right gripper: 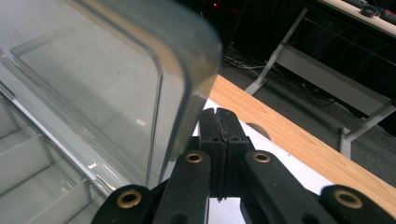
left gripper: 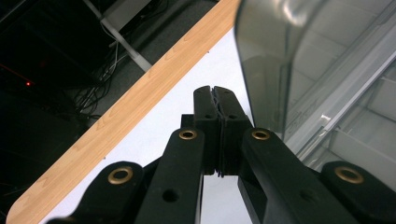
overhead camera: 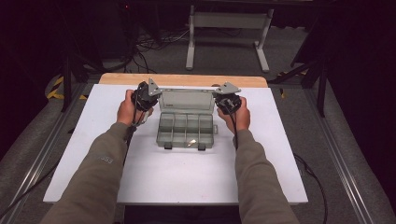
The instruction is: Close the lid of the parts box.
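A clear plastic compartment box (overhead camera: 186, 132) lies in the middle of the white table top, its lid (overhead camera: 187, 100) raised toward the far side. My left gripper (overhead camera: 145, 96) is beside the lid's left edge and my right gripper (overhead camera: 229, 99) beside its right edge. In the left gripper view the black jaws (left gripper: 215, 91) are pressed together with nothing between them, and the lid's corner (left gripper: 266, 60) stands just to their right. In the right gripper view the jaws (right gripper: 218, 114) are likewise closed and bare, with the lid's corner (right gripper: 187, 56) just to their left.
The white board (overhead camera: 177, 177) rests on a wooden table whose far edge (overhead camera: 182, 79) shows behind the box. Beyond it stand a grey metal frame (overhead camera: 229, 32) and loose cables on the floor. Metal rails run along both sides of the table.
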